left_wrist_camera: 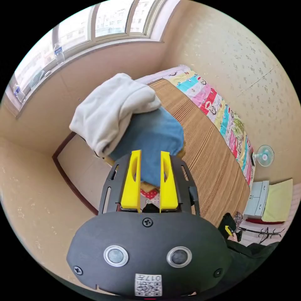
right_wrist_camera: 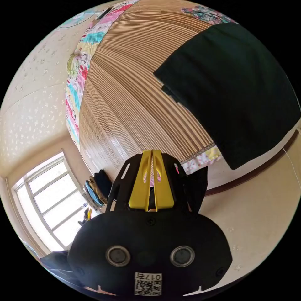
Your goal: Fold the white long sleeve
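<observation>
The white long sleeve (left_wrist_camera: 109,109) lies bunched on top of a blue garment (left_wrist_camera: 153,134) at the end of the bed nearest the window. In the left gripper view my left gripper (left_wrist_camera: 150,155) hangs open just short of the blue garment, with nothing between its yellow jaws. My right gripper (right_wrist_camera: 151,153) is shut, jaws together and empty, above the bamboo mat (right_wrist_camera: 125,94) near the bed's edge. The left gripper view also catches the right gripper (left_wrist_camera: 229,230) far off, held out from a dark sleeve (left_wrist_camera: 250,250).
A dark folded cloth (right_wrist_camera: 232,91) lies on the mat by the bed's edge. A patterned sheet (left_wrist_camera: 219,109) runs along the wall. A stack of clothes (right_wrist_camera: 97,188) sits at the window end. A small fan (left_wrist_camera: 264,155) and a cabinet (left_wrist_camera: 257,199) stand beyond the bed.
</observation>
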`<move>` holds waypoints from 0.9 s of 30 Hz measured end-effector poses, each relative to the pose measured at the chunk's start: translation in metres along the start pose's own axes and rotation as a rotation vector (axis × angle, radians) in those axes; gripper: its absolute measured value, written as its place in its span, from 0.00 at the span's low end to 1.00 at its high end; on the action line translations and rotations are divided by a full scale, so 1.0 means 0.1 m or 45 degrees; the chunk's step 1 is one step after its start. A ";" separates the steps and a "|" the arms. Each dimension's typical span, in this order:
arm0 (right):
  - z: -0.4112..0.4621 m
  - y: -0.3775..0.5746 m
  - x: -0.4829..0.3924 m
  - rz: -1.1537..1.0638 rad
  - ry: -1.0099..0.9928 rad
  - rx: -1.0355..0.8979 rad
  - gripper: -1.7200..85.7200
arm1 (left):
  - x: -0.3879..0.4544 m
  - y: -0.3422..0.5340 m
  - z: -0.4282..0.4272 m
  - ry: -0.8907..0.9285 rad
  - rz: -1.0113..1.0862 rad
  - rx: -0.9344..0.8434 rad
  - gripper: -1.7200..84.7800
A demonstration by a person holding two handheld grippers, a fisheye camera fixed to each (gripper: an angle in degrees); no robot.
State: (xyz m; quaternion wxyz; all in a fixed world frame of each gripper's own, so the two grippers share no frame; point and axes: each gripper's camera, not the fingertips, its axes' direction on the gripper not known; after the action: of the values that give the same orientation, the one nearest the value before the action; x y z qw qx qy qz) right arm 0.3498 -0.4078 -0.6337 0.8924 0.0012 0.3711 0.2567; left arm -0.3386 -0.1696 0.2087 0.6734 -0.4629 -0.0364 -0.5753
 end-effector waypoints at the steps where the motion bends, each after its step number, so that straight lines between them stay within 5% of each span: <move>1: 0.01 0.02 -0.01 0.002 -0.003 0.000 0.02 | -0.15 -0.15 -0.03 0.013 -0.040 0.033 0.14; 10: -0.01 0.61 0.22 0.021 -0.067 0.010 0.02 | -0.91 -0.83 0.50 -0.062 -0.133 -0.097 0.16; 16: -0.23 1.04 0.74 0.111 -0.131 0.056 0.02 | -1.37 -0.59 0.52 0.284 -0.495 0.020 0.10; 21: -0.47 1.23 1.14 0.041 -0.775 0.297 0.02 | -1.39 -0.57 -0.21 0.627 -0.259 0.321 0.08; 27: -0.58 1.12 0.98 -0.210 -1.269 0.398 0.03 | -0.71 -0.58 -1.27 1.119 0.416 0.453 0.08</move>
State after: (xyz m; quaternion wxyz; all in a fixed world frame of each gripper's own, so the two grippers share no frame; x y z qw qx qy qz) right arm 0.3182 -0.2759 -0.7192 0.9670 0.2269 -0.0656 0.0955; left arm -0.4708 -0.1959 0.1293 0.7748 -0.0545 0.2263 -0.5878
